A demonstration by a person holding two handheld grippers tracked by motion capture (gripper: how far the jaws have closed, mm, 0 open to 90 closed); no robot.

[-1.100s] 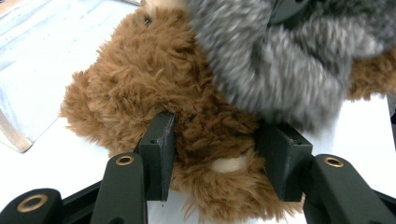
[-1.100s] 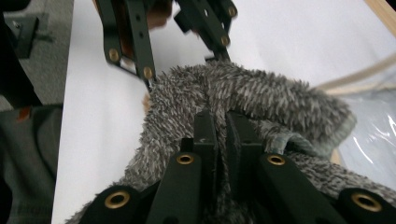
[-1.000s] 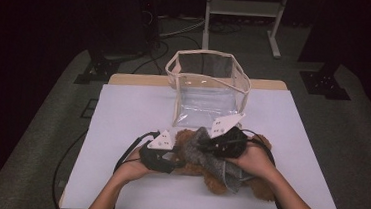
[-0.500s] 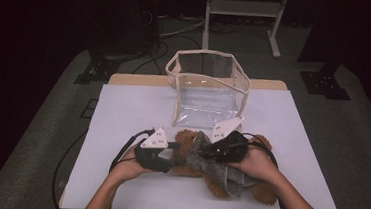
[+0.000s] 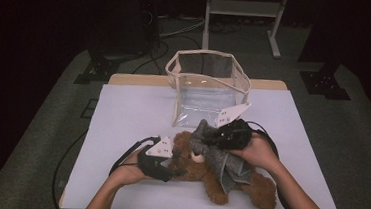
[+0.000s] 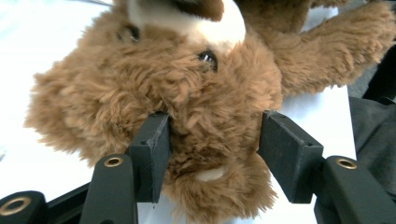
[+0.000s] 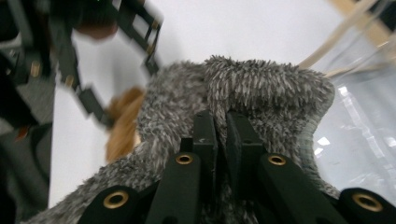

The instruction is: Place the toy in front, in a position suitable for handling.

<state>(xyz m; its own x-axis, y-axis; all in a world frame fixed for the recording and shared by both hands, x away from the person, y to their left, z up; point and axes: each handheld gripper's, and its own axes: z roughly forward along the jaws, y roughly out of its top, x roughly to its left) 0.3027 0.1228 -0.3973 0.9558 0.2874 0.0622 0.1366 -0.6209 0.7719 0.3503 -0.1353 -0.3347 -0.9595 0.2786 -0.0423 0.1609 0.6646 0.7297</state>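
High view: right gripper (image 5: 217,133), pinching the grey garment (image 5: 229,163), has lifted toward 12 o'clock; left gripper (image 5: 176,170) clamps the teddy bear's (image 5: 203,168) head, so undressing is progressing

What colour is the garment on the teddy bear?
Grey, a fuzzy grey garment, shown best in the right gripper view.

A shaggy brown plush teddy bear (image 5: 227,180) has a cream-white muzzle with a dark brown nose and small black eyes, plain in the left gripper view. Its garment, a fuzzy grey fabric piece (image 5: 219,157) in the middle of the frame, is flecked dark and light grey. The jaws are matt black with brass-coloured rivets. The surface (image 5: 127,115) is plain white with a pale wooden edge. The clear plastic bag (image 5: 207,88) at upper centre has beige trim.
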